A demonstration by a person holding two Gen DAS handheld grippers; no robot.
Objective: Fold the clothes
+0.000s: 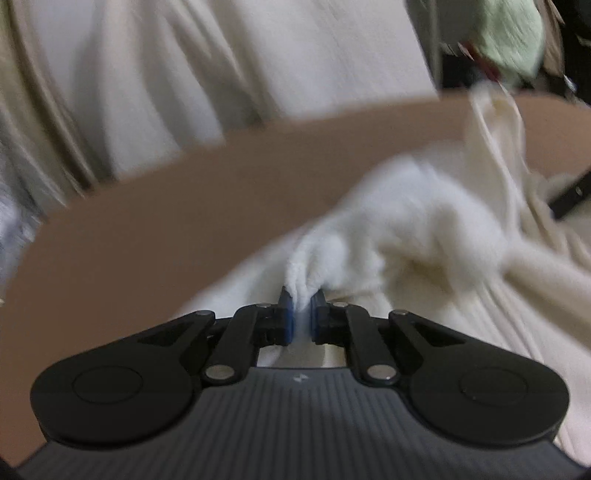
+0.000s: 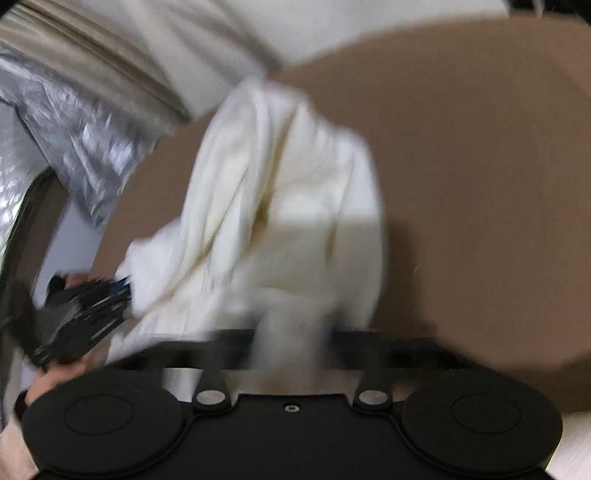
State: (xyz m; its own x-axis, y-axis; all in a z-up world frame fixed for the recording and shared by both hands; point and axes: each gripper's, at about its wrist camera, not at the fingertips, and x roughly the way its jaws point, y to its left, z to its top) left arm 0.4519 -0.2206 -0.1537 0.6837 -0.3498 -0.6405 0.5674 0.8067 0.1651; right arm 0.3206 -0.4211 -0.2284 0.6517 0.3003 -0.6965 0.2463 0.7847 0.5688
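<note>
Left wrist view: the left tool [image 1: 303,301] is pinched tight on a ridge of the cream knit sweater [image 1: 424,236], the fabric bunched between its blue pads [image 1: 287,314]; the sweater spreads from there across the right half of the brown worktop [image 1: 184,221], crumpled and ribbed, with 1 strip trailing up toward the far edge; pale curtains [image 1: 147,74] hang beyond, and a green cloth [image 1: 513,33] sits at the upper right; a dark bar at the right edge may be the other tool, too little to tell.

Right wrist view: heavily blurred; the right tool [image 2: 295,343] is drawn narrow with sweater [image 2: 280,192] cloth rising between its fingers, so I judge it gripping the fabric too; the garment lies heaped in the middle of the worktop [image 2: 480,166], and the left tool [image 2: 122,286] bites its left edge, a hand [image 2: 55,376] below it; silver foil sheeting [image 2: 74,122] shows at the left.

Progress, as a judgement: early; the sweater is rumpled with no clean fold visible; both edges are gripped, so spreading it flat and every fold remain.
</note>
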